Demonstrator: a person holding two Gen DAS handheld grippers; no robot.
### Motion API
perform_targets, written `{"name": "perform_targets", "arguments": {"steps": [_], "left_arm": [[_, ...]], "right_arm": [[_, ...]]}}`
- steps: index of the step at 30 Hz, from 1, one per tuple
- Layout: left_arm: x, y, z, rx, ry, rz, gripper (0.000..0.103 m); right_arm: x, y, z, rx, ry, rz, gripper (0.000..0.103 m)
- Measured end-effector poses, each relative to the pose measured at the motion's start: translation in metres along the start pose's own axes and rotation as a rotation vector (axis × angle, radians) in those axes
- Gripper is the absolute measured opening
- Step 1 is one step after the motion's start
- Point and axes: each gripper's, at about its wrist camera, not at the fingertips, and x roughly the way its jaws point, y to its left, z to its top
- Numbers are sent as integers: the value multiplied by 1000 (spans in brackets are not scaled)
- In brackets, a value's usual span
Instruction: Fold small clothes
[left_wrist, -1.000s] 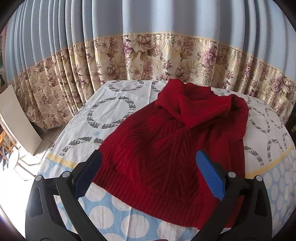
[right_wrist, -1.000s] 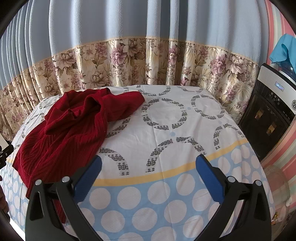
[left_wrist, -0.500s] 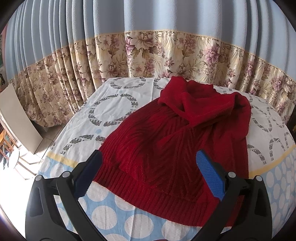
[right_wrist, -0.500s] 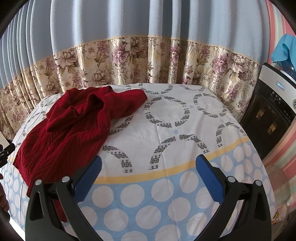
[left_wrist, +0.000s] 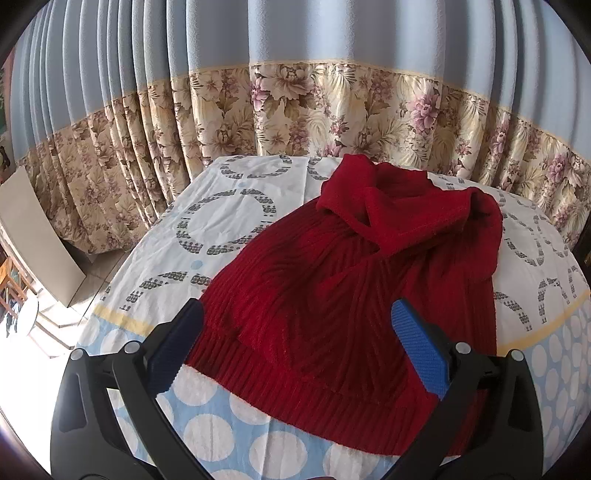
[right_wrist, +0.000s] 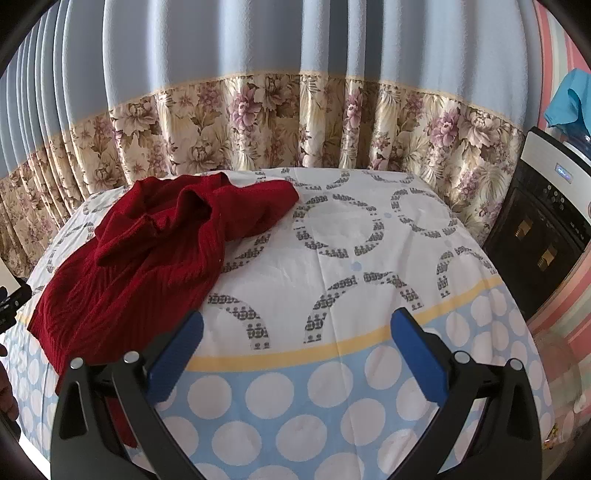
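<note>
I am seeing a red rib-knit sweater (left_wrist: 354, 291) lying rumpled on the left part of the table, its ribbed hem at the near edge and its bunched collar and sleeves at the far side. My left gripper (left_wrist: 295, 343) is hovering wide open above that hem, and my right gripper (right_wrist: 295, 350) is hanging equally wide over bare cloth. The tablecloth (right_wrist: 369, 266) is showing grey rings, a yellow stripe and a blue polka-dot border, with a pleated blue and floral curtain (right_wrist: 295, 110) behind.

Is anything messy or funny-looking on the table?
Yes. The red knitted sweater lies rumpled on the patterned tablecloth, its top bunched into a heap, and its near hem hangs over the table's edge.
</note>
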Motion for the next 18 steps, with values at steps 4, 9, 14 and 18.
{"name": "perform_targets", "arguments": {"steps": [4,9,14,18], "left_arm": [[2,-5,5,11,0,-3,100],[4,-22,16,50,-14,-12,100],[12,-52,28,107,-15,-50,100],[23,-75,35,146,-10,-75,100]], "right_arm": [[2,0,7,-7,22,-3,101],[8,0,9,-8,44,3,101],[13,-3,9,-17,56,7,101],[19,-9,10,-24,57,3,101]]}}
